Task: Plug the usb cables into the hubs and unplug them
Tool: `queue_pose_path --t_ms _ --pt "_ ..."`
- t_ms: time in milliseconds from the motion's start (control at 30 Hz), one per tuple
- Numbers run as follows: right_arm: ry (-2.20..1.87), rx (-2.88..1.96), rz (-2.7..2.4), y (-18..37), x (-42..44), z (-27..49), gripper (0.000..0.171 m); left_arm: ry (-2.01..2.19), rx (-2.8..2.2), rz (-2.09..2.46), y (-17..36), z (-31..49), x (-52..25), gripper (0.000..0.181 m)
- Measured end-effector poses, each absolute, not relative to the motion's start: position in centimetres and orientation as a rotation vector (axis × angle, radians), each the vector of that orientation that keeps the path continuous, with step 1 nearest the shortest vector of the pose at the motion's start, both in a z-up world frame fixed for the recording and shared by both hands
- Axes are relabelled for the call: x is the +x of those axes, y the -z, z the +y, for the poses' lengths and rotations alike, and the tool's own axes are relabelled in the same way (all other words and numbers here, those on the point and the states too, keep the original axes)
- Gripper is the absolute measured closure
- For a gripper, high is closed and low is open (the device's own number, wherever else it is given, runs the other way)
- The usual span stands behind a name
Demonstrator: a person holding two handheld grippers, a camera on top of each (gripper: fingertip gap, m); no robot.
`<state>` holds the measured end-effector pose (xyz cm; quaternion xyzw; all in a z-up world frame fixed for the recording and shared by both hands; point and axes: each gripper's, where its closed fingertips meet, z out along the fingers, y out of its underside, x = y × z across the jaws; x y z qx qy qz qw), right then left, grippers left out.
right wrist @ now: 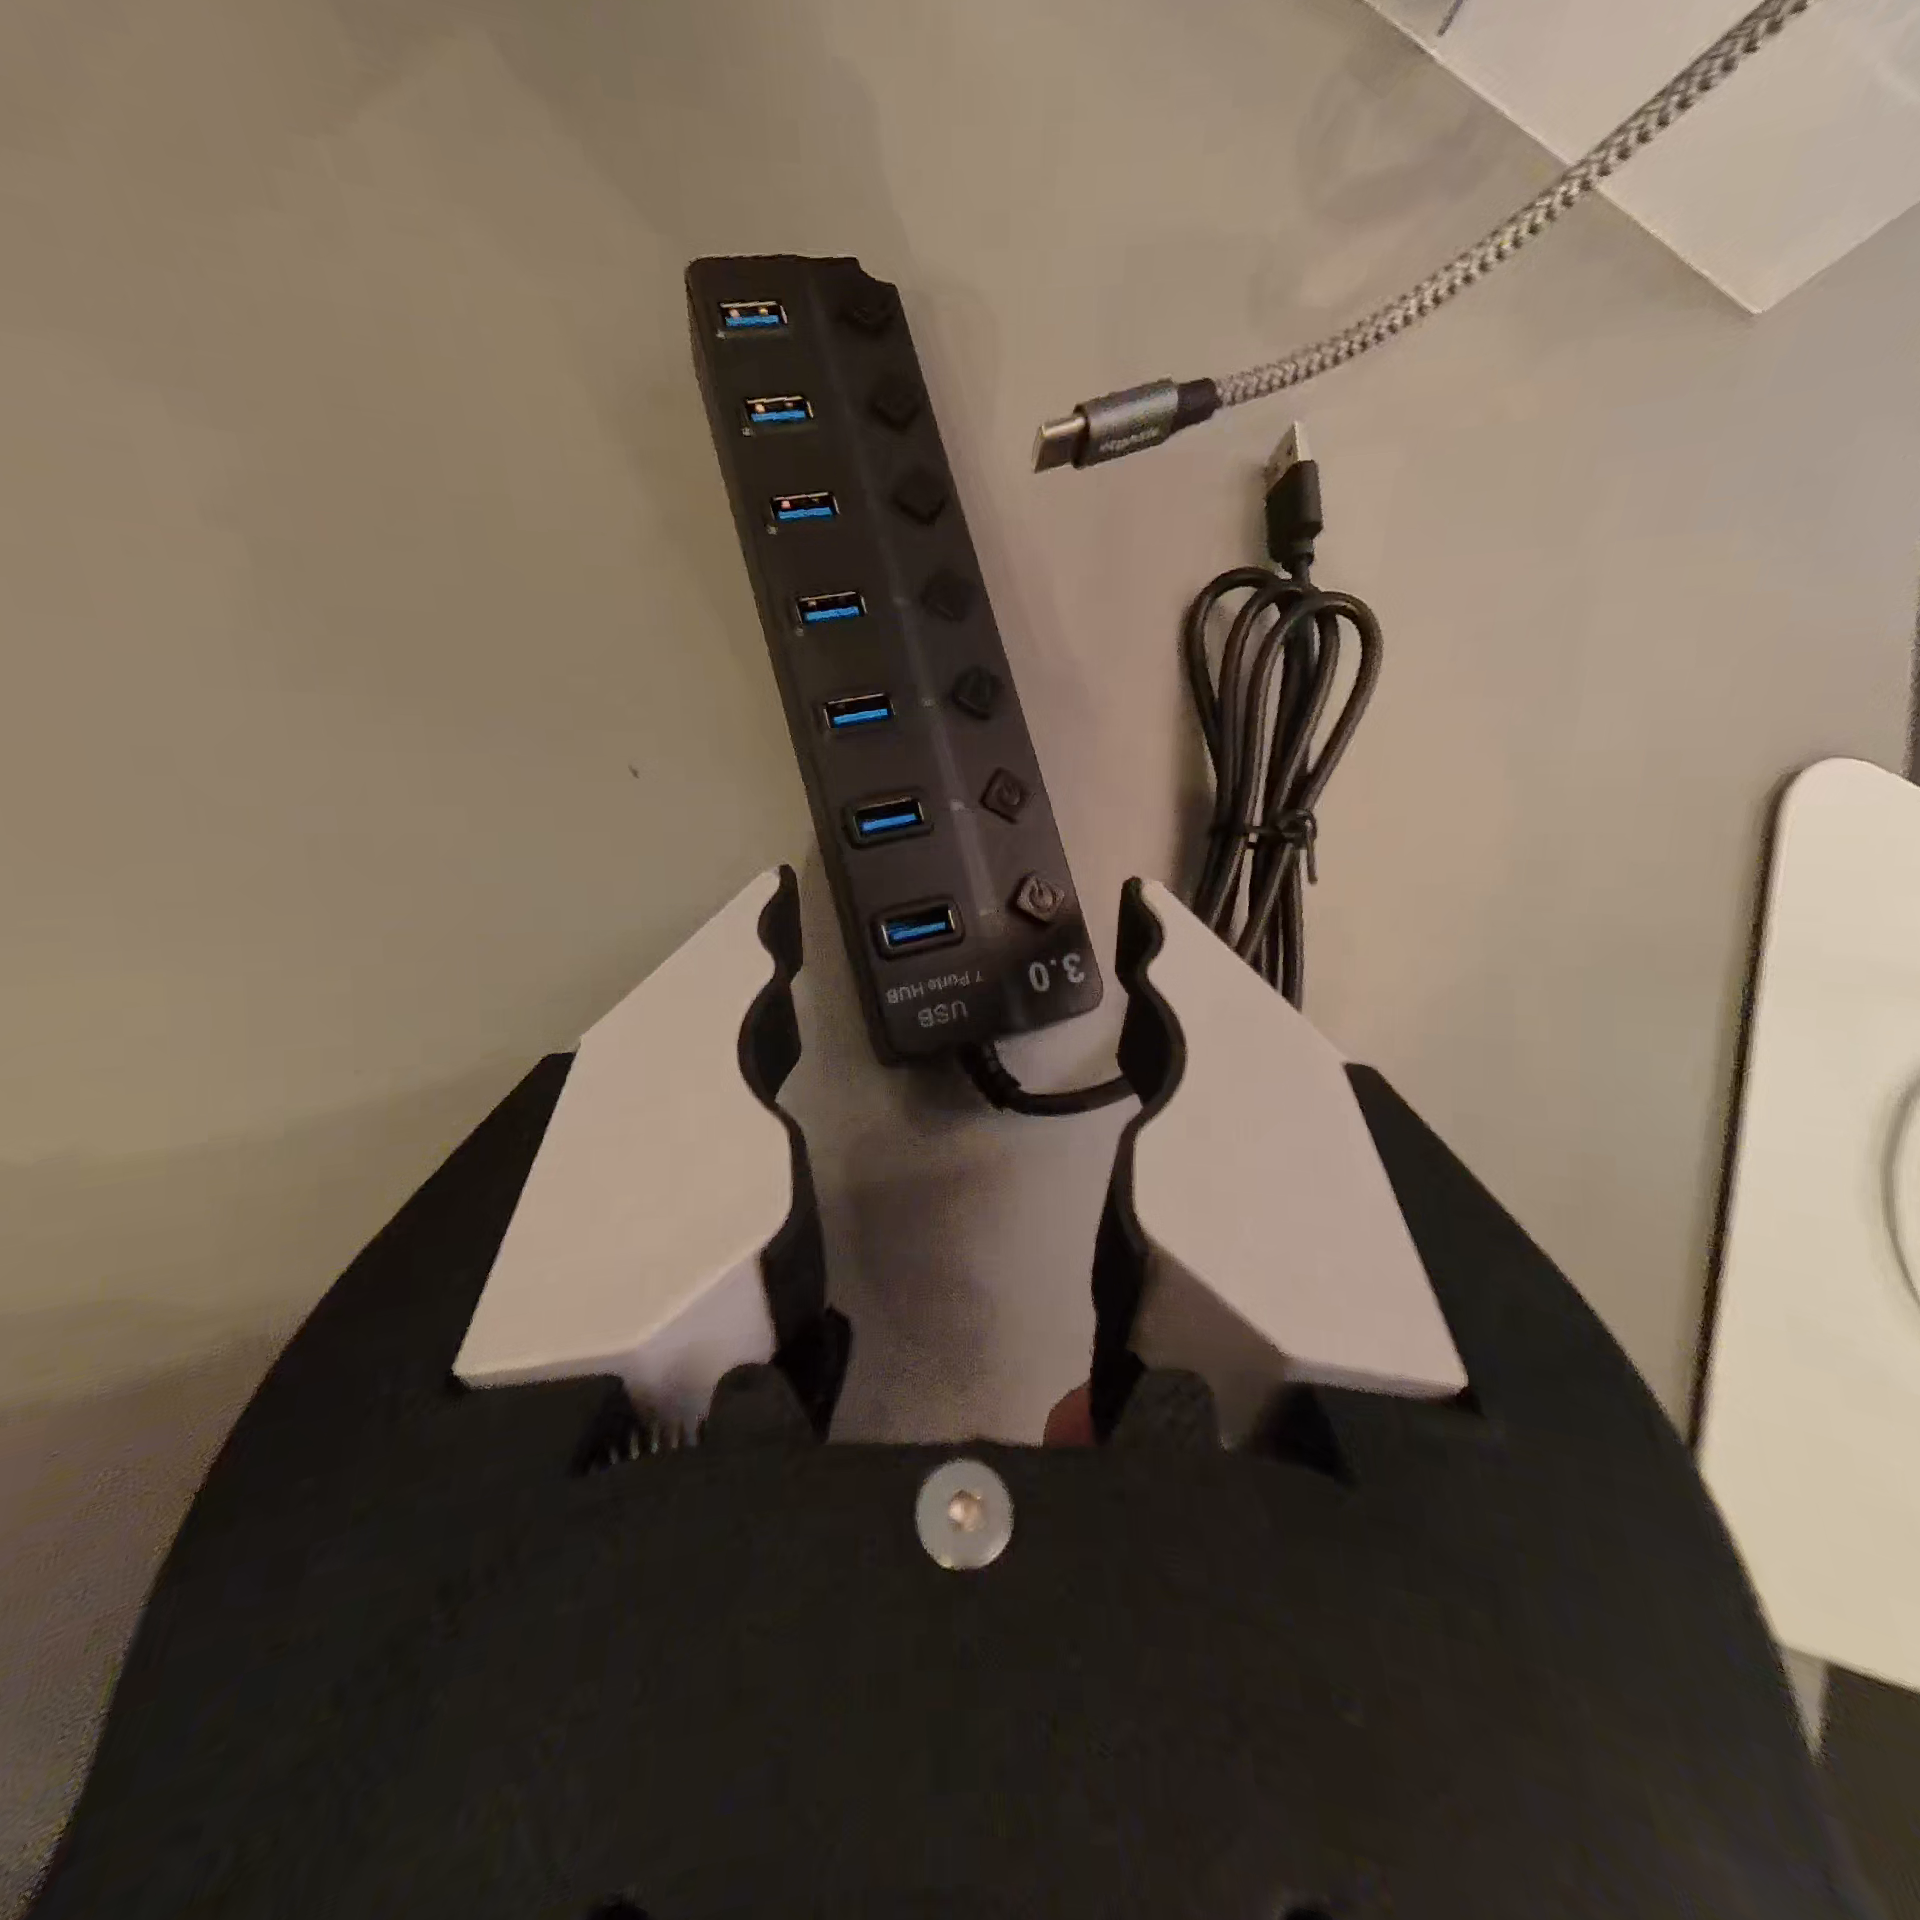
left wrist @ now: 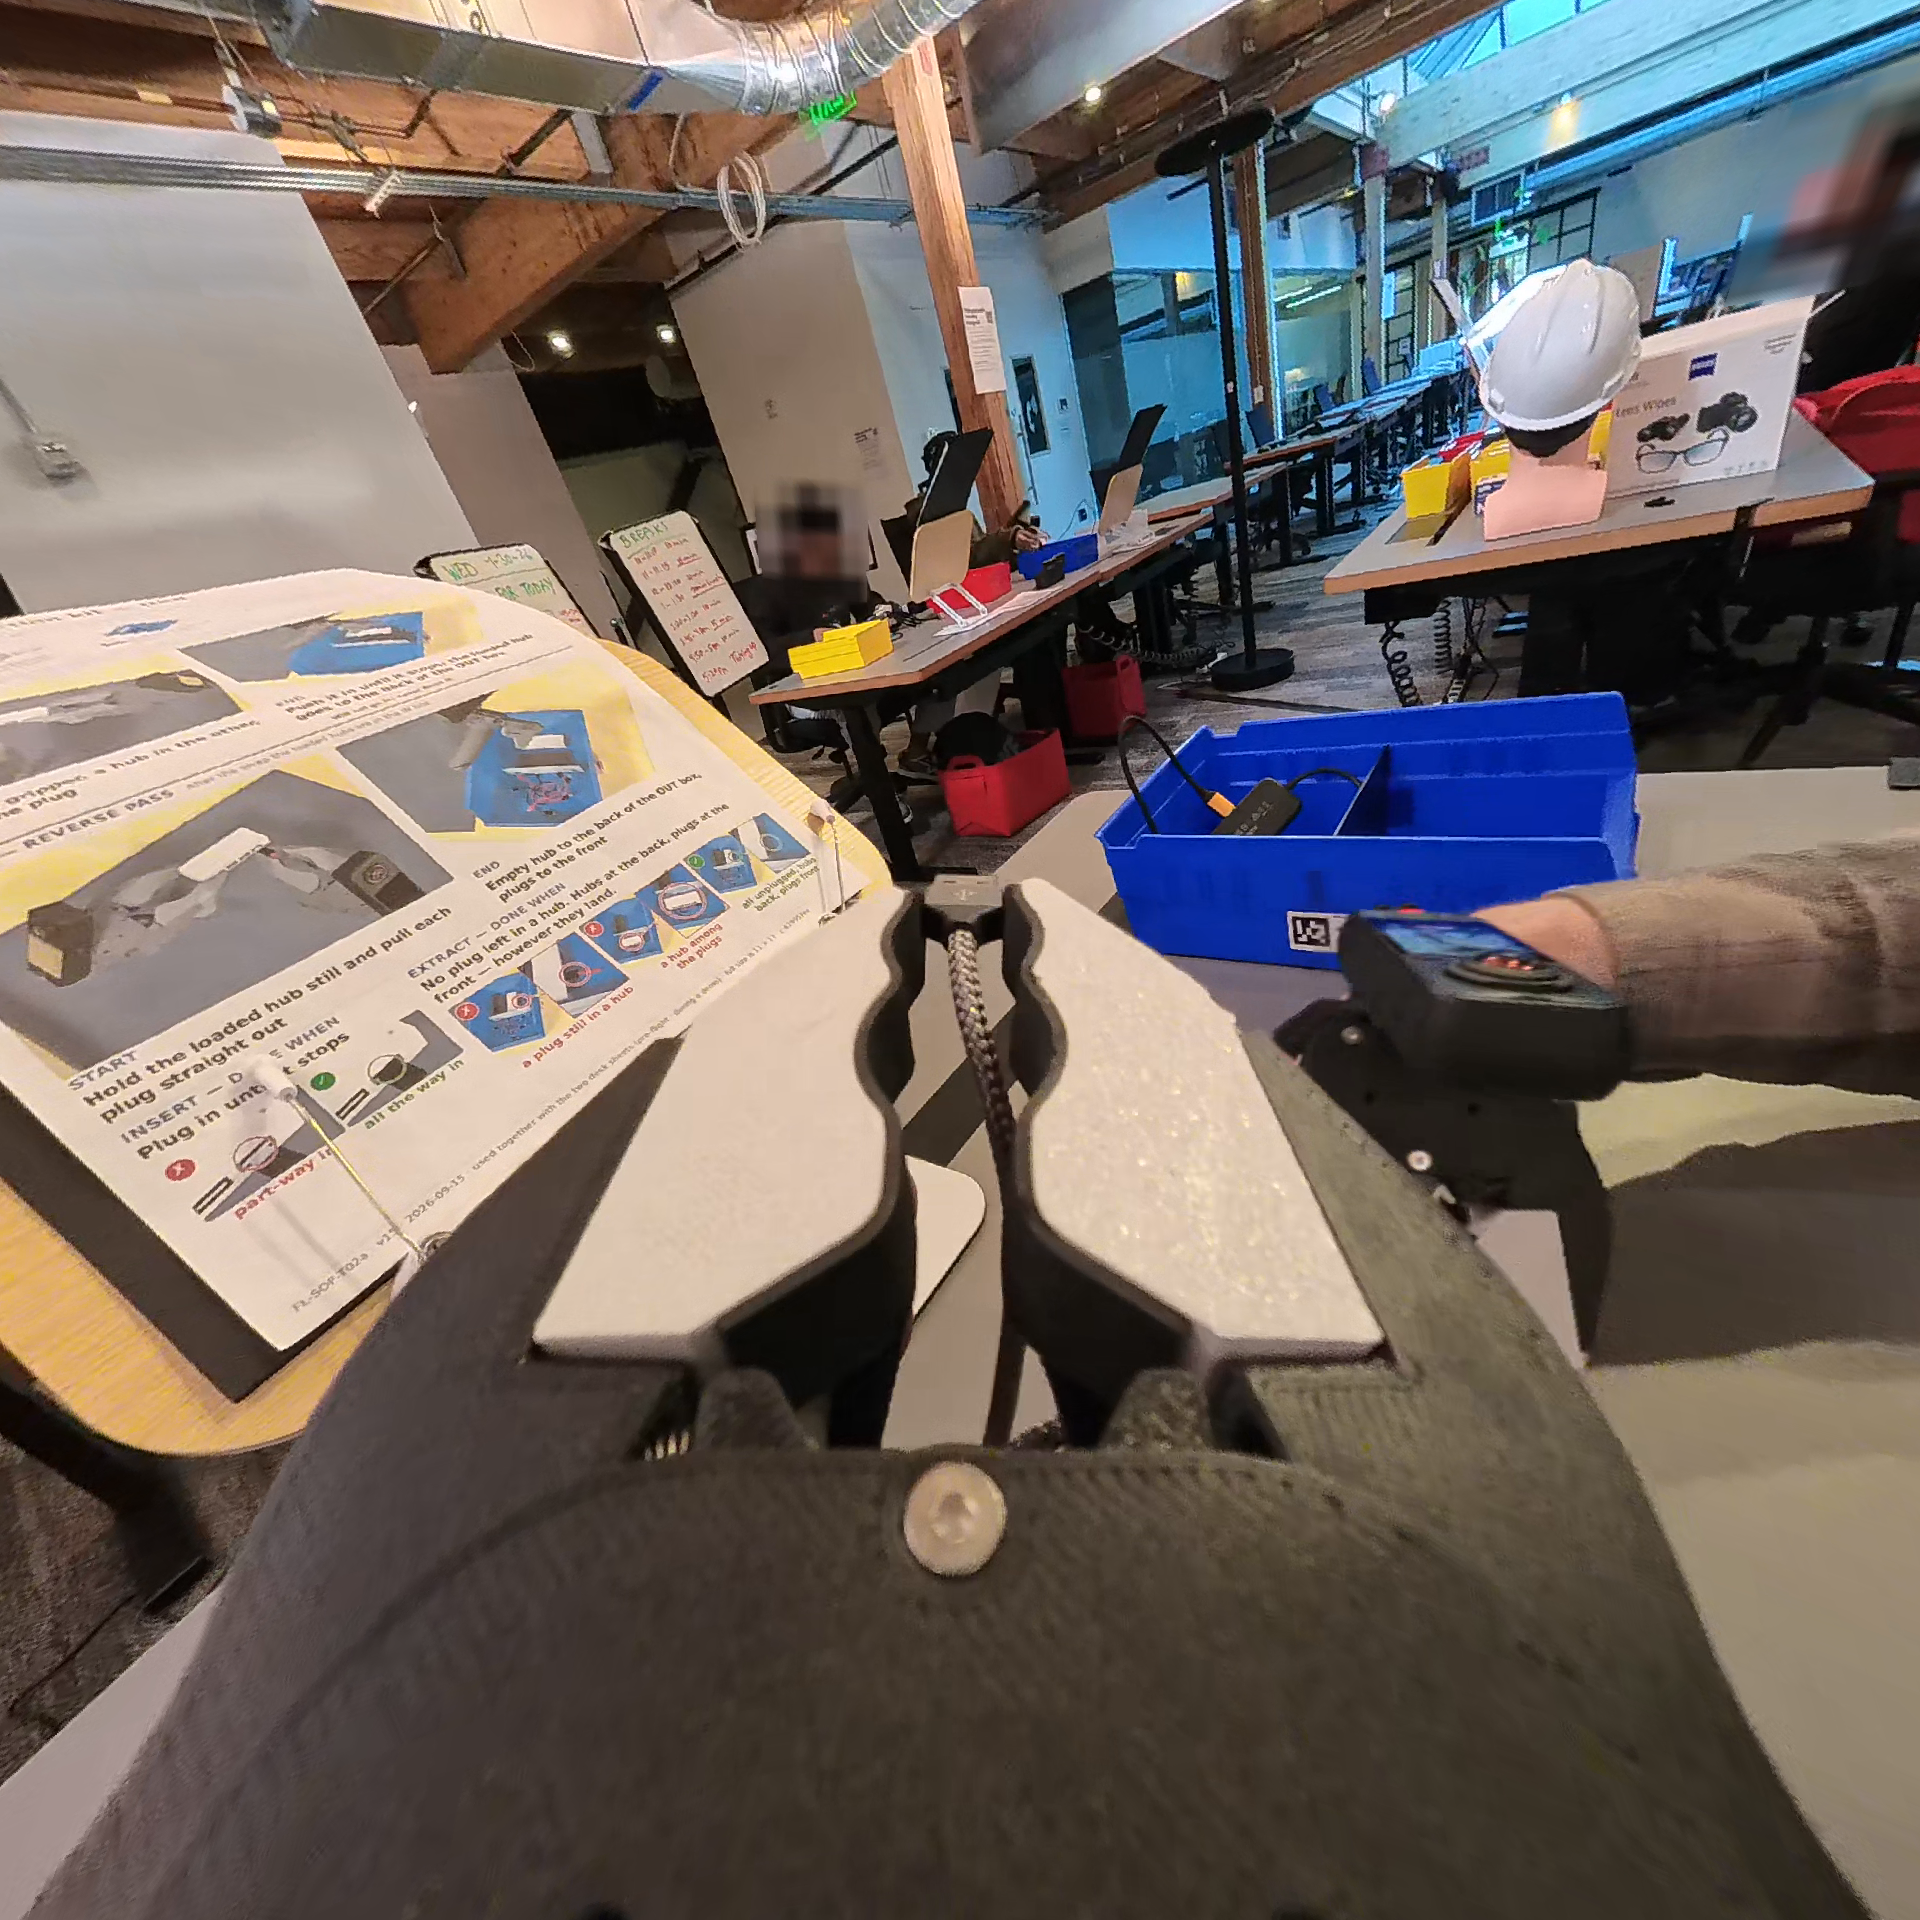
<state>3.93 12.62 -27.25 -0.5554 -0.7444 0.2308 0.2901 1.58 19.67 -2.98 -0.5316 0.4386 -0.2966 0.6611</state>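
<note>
My left gripper (left wrist: 961,902) is shut on the black plug (left wrist: 963,894) of a braided USB cable (left wrist: 982,1049), which runs back between the fingers, held above the table. My right gripper (right wrist: 961,904) is open, looking down, its jaws either side of the near end of a long black hub (right wrist: 883,665) with several blue ports, lying on the grey table. A grey braided cable with a metal plug (right wrist: 1127,424) and a bundled black cable (right wrist: 1283,717) lie right of the hub. The right gripper and a sleeved hand (left wrist: 1475,1023) show in the left wrist view.
A blue bin (left wrist: 1382,831) on the table holds a small black hub (left wrist: 1262,808) with a cable. An instruction sheet (left wrist: 343,862) stands on a board at the left. A white pad (right wrist: 1839,1195) lies right of the cables. Desks, red bags and a person are behind. The grippers' ends are close to 25 cm from one another.
</note>
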Motion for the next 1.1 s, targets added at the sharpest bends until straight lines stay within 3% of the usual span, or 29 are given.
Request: queue_pose_path --t_ms 167,267,433,1100 --pt "-0.743 -1.522 -2.057 29.4 4.0 12.6 0.108 0.671 -1.201 1.005 3.1 19.7 1.6 0.167" --pt "-0.835 -1.513 -2.025 29.4 3.4 12.5 0.118 0.672 -1.206 1.007 3.3 19.9 1.6 0.167" --pt "-0.809 -1.523 -2.012 29.2 3.2 12.5 0.119 0.671 -1.215 1.012 3.7 20.1 1.7 0.167" --pt "-0.481 -1.578 -1.885 19.6 9.9 14.3 0.12 0.662 -1.222 1.101 4.6 19.3 2.3 0.167"
